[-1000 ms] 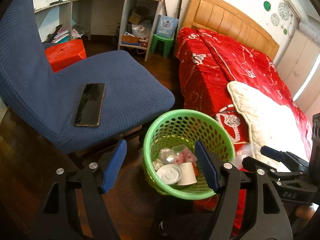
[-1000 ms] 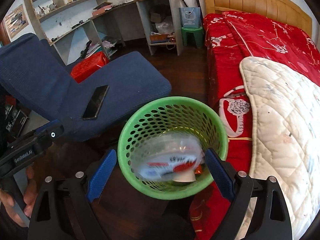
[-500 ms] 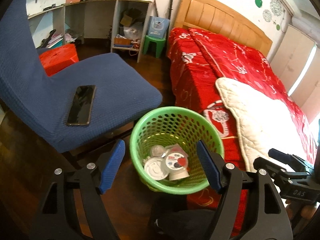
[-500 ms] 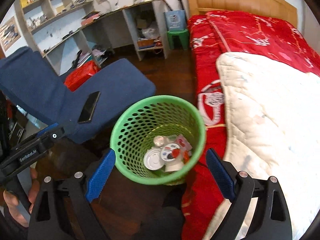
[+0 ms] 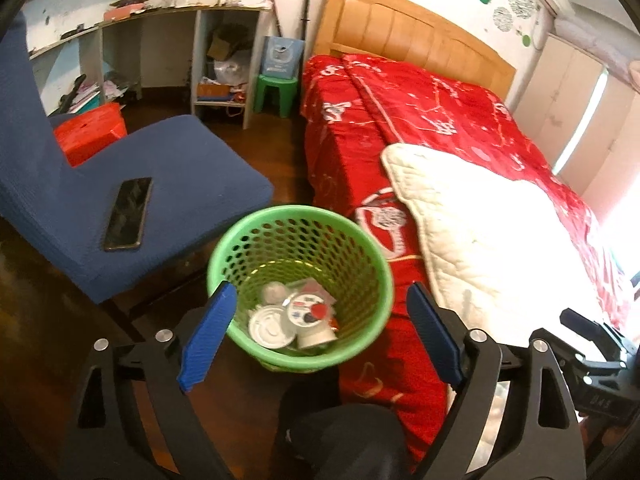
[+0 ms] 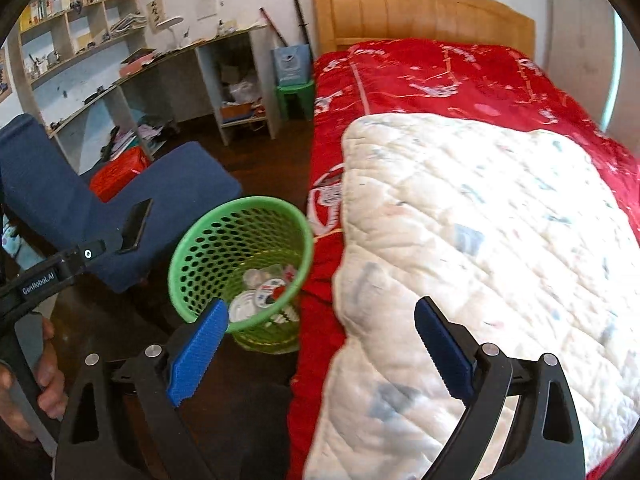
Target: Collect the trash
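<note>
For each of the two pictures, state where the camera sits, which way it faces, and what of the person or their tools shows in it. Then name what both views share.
Left wrist: rides the left claw, angled down at the green basket of trash; its jaws are opening, empty; the right claw's tip shows at the right edge.
Right wrist: rides the right claw, open and empty, angled down over the white quilt; the left tool and a hand show at left.
Shared: basket, blue chair with phone, red bed.

I see a glossy green perforated plastic basket (image 5: 362,236), dark polished wood floor (image 5: 36,304), knitted blue cloth chair cover (image 5: 192,160), and quilted white bedspread (image 6: 500,240).
</note>
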{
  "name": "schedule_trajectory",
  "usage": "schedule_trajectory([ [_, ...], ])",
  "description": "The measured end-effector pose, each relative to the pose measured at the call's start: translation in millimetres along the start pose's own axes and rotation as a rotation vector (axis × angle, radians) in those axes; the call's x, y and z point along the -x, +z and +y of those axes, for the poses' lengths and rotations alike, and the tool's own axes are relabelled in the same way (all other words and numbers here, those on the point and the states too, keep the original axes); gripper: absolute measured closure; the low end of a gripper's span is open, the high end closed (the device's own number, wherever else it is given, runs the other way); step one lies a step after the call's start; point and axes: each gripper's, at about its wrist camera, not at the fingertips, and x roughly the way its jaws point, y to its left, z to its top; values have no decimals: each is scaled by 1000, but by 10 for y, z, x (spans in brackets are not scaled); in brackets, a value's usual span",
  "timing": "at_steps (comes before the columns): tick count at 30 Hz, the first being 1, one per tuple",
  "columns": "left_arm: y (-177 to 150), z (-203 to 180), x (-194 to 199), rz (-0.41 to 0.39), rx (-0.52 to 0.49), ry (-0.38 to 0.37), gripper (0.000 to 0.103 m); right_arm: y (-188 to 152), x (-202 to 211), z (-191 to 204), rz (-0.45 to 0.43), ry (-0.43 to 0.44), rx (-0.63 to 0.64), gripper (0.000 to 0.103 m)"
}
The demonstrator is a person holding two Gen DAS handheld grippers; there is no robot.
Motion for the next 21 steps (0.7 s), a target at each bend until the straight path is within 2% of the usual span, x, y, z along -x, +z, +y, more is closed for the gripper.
schedule_trajectory([
  [6,-69,-329,98,-1,-69,-12,7,-188,252,-187,-18,-49,-39,11],
  [21,-286,-964,232,-8,-203,-18,6,-554,682,-713,-41,-140,-149,10],
])
